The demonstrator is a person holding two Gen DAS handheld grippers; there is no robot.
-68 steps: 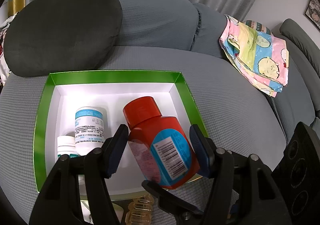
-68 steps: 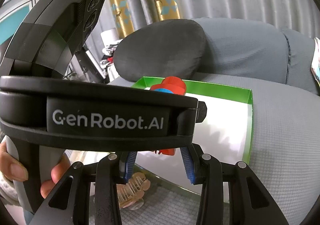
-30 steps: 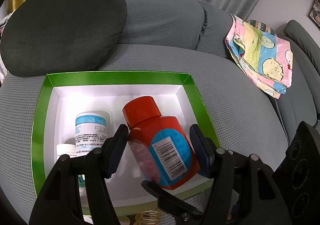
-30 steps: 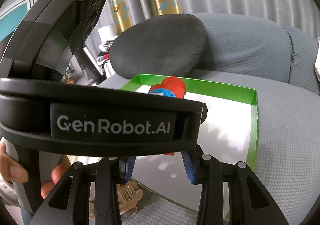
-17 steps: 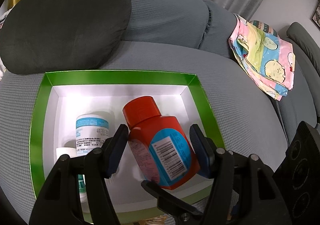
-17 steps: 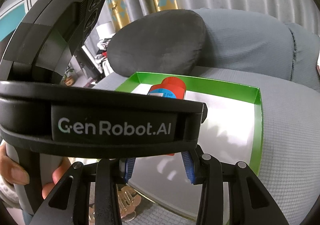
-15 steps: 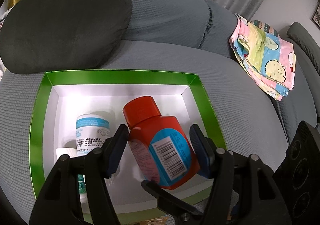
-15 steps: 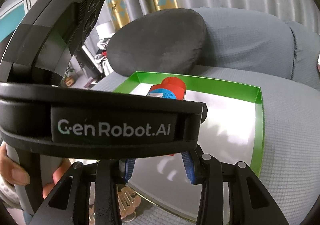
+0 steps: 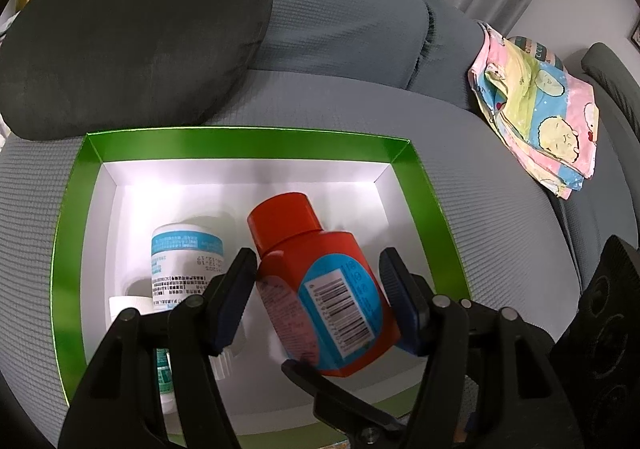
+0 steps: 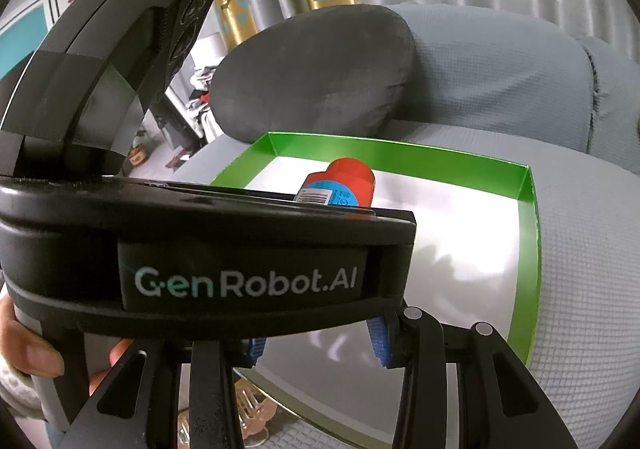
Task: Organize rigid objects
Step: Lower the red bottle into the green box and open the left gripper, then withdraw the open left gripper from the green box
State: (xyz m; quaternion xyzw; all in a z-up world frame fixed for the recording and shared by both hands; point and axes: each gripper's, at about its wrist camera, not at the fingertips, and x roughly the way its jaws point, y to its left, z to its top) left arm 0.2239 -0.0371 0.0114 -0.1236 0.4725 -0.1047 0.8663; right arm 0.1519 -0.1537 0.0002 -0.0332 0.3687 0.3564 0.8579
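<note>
left wrist: white bottle (image 9: 182,269) in box (image 9: 248,141) | right wrist: hidden

Left wrist view: looks steeply down along its own black fingers, from close above, into the shallow green-rimmed white cardboard box (image 9: 416,185) on the grey woven sofa seat (image 9: 500,241).

Right wrist view: sits lower and to the box's near right, facing across it toward the dark grey oval cushion (image 10: 316,77); the black left-hand device body (image 10: 240,281) fills its near left.

Shared: box (image 10: 528,209), cushion (image 9: 132,33), red plastic bottle (image 9: 320,289) (image 10: 352,181), sofa.
</note>
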